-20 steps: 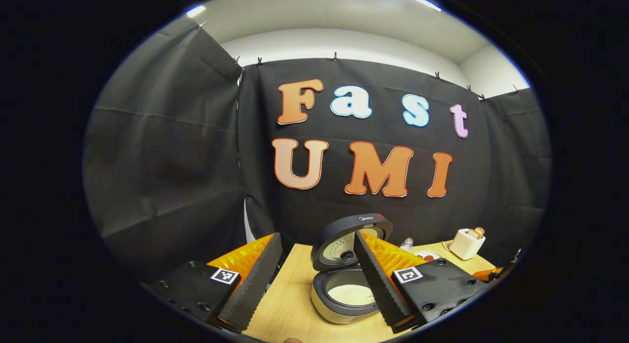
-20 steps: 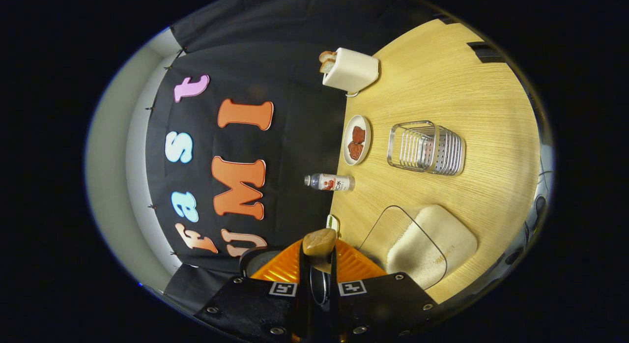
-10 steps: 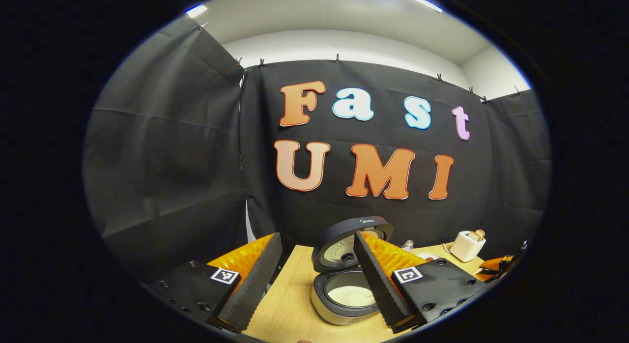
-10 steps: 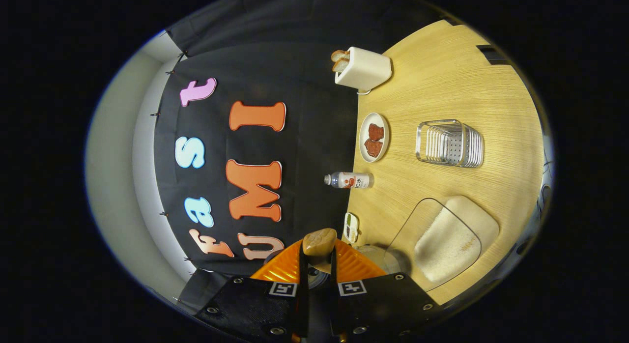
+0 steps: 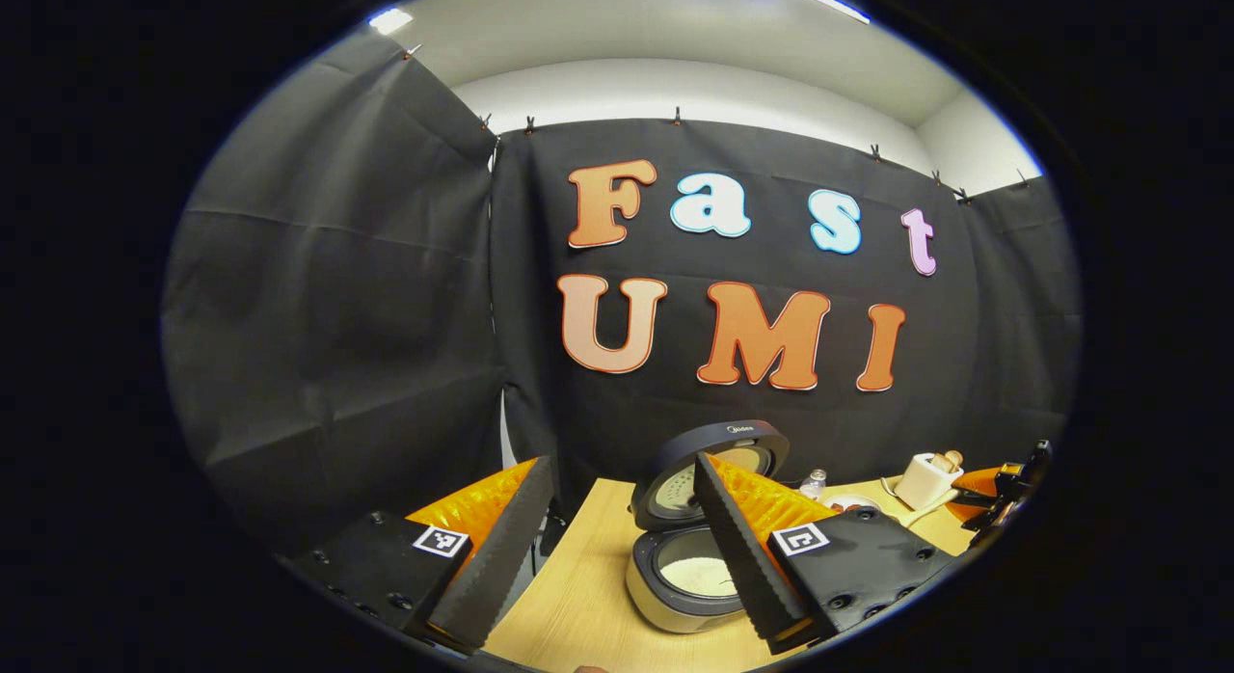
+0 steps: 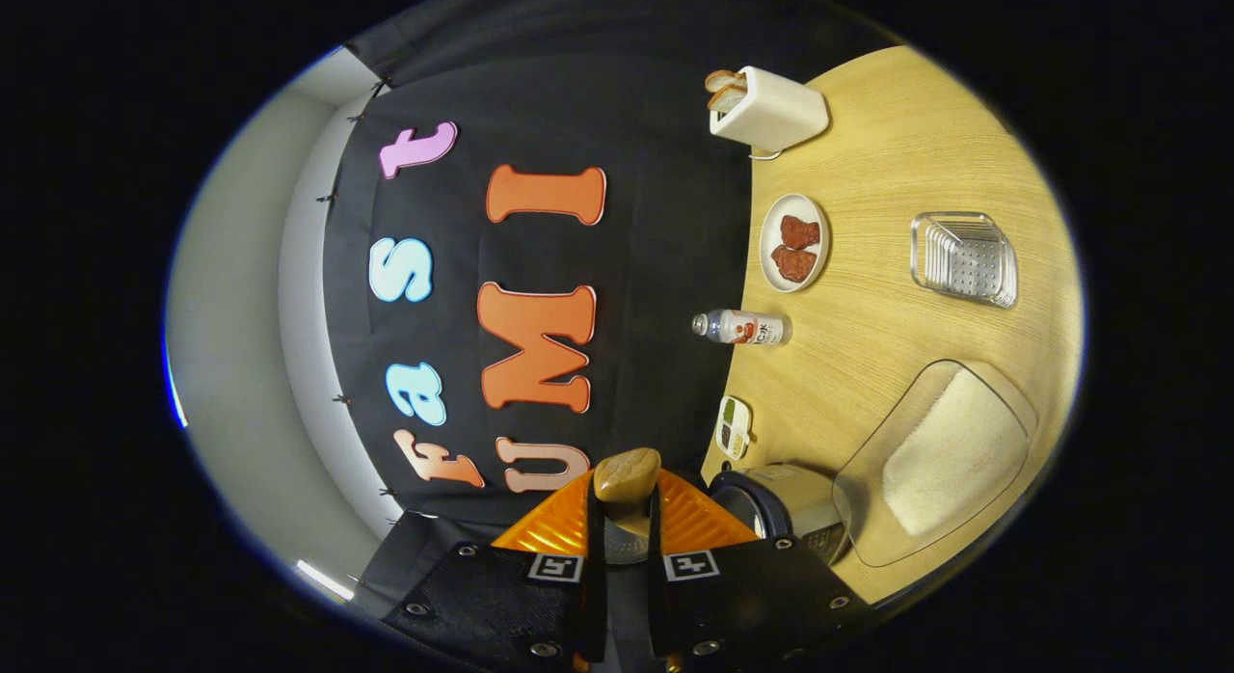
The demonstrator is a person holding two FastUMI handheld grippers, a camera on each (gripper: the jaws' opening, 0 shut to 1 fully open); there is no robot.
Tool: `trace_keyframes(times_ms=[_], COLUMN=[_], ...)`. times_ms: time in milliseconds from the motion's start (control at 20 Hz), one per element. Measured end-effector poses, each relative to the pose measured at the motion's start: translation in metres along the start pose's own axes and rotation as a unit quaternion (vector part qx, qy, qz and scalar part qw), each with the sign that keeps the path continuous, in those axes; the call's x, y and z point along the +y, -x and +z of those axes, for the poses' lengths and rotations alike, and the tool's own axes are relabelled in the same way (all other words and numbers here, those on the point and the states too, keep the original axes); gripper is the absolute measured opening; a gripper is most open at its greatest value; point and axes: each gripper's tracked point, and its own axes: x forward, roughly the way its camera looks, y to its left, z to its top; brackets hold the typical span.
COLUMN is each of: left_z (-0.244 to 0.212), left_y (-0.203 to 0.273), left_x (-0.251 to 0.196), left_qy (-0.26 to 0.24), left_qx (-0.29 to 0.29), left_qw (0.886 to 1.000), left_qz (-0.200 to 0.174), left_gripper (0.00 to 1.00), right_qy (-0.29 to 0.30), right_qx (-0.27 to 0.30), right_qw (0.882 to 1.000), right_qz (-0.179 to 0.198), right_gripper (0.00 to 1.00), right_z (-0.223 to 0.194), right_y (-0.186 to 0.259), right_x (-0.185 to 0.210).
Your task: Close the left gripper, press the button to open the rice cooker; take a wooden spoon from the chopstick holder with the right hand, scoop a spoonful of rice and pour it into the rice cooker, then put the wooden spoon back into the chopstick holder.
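The light-brown wooden spoon [image 6: 627, 475] is sitting clamped between the two fingers of the right gripper [image 6: 625, 519], its rounded end poking out just past the fingertips, so its long axis seems to be running along the fingers and pointing forward toward the black cloth wall; the rest of it is hidden between the fingers, and which end this is cannot be told. The view is rolled on its side, so the spoon is probably lying sideways to the pale wooden table [image 6: 897, 172]. The likely trouble is the return: the perforated steel chopstick holder [image 6: 964, 258] is standing well apart across the table, and if the spoon arrives tilted it could be catching the rim, tipping the holder or slipping in the narrow pinch. Near the gripper, the grey rice cooker [image 6: 786, 499] is standing just beside the clear tray of white rice [image 6: 940, 451], and a swing could be clipping either. In the left gripper view the cooker [image 5: 689, 577] is showing its lid up with rice inside, while the left gripper [image 5: 617, 548] is hovering with fingers spread wide, gripping nothing.
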Motion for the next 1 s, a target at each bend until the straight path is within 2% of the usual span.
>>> trace_keyframes(times_ms=[400, 600, 850, 1000], left_z=[-0.001, -0.003, -0.007, -0.009], left_y=[0.005, 0.007, 0.003, -0.002], left_x=[0.020, 0.028, 0.039, 0.043], left_qy=[0.002, 0.002, 0.001, 0.001], left_qx=[-0.003, -0.002, 0.002, 0.004], left_qw=[1.000, 1.000, 1.000, 1.000], left_qz=[0.007, 0.006, 0.009, 0.013], left_gripper=[1.00, 1.00, 1.00, 1.00], right_qy=[0.033, 0.064, 0.133, 0.144], right_qx=[0.018, 0.022, 0.018, 0.018], right_qw=[0.999, 0.997, 0.991, 0.989], right_qz=[0.023, 0.023, 0.015, 0.018], right_gripper=[0.16, 0.16, 0.16, 0.16], right_z=[-0.028, -0.043, -0.056, -0.060], right_y=[-0.043, -0.060, -0.076, -0.084], right_x=[0.043, 0.051, 0.053, 0.057])
